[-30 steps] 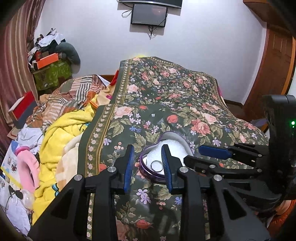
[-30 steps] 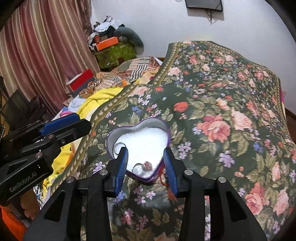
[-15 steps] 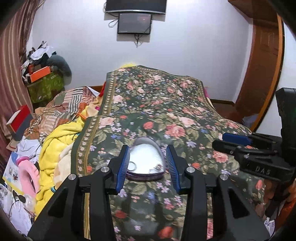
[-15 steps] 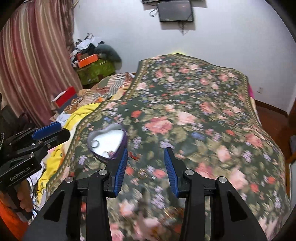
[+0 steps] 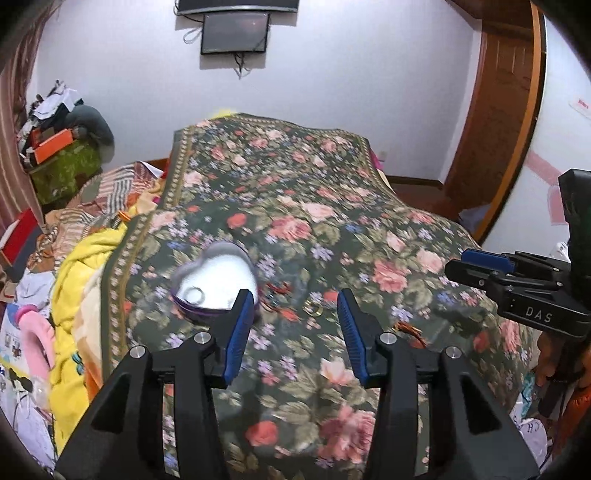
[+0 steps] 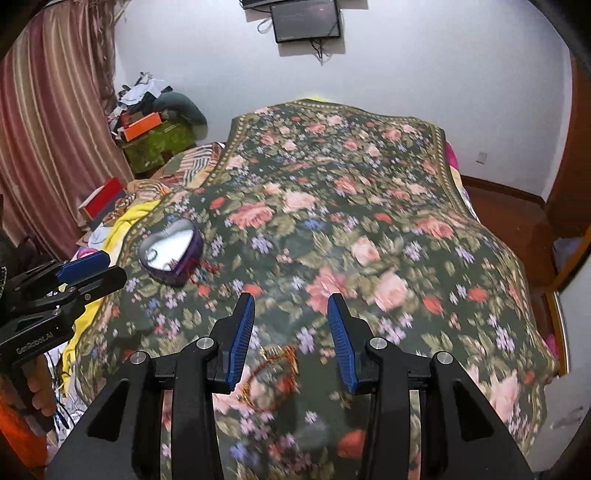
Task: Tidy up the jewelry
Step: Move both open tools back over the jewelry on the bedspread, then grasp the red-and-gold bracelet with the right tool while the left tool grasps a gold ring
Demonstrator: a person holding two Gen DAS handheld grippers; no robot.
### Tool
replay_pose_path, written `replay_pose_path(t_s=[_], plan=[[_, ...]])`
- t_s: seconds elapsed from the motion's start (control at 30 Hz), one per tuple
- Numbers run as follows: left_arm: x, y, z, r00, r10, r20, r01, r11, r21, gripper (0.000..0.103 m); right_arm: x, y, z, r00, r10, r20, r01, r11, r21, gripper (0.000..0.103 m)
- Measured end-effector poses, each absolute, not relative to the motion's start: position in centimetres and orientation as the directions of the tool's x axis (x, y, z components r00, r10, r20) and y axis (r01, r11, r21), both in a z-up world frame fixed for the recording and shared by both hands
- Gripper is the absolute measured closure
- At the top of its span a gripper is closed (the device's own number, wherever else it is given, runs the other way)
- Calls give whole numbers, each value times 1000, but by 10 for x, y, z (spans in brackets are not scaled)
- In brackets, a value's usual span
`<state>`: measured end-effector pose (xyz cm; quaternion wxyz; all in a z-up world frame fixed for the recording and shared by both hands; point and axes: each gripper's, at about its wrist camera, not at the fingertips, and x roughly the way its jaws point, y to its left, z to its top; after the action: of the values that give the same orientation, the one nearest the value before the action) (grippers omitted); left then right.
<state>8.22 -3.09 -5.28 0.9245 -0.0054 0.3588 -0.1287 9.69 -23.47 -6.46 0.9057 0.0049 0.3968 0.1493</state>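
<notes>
A purple heart-shaped box (image 5: 214,284) with a white lining lies open on the floral bedspread (image 5: 332,192), with a ring (image 5: 194,295) inside. It also shows in the right wrist view (image 6: 171,254). A gold ring (image 5: 313,309) and red thread pieces (image 5: 279,290) lie on the bedspread to its right. A gold and red bangle (image 6: 271,376) lies just below my right gripper (image 6: 291,328), which is open and empty. My left gripper (image 5: 295,325) is open and empty, above the bedspread to the right of the box.
Yellow and striped blankets (image 5: 85,258) are heaped along the bed's left side. A pile of boxes and clothes (image 6: 155,125) stands by the curtain. A wooden door (image 5: 495,129) is at the right. A screen (image 6: 306,20) hangs on the far wall.
Both grippers have pulled back and up from the heart box and opened wider. The right gripper has swung right, and the bangle now lies under it.
</notes>
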Motion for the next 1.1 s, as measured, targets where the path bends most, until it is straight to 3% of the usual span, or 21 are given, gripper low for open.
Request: replay_pose_path(t_s=[0.5, 0.8, 1.1], plan=[[81, -52, -90, 614, -262, -745, 276, 955, -108, 57, 97, -231, -123, 496, 257, -829, -288, 950, 122, 66], [89, -51, -105, 582, -258, -771, 274, 955, -113, 57, 106, -223, -137, 481, 266, -836, -328, 938, 109, 66], [96, -48, -113, 566, -260, -782, 264, 956, -127, 57, 107, -219, -148, 511, 202, -835, -334, 942, 24, 90]])
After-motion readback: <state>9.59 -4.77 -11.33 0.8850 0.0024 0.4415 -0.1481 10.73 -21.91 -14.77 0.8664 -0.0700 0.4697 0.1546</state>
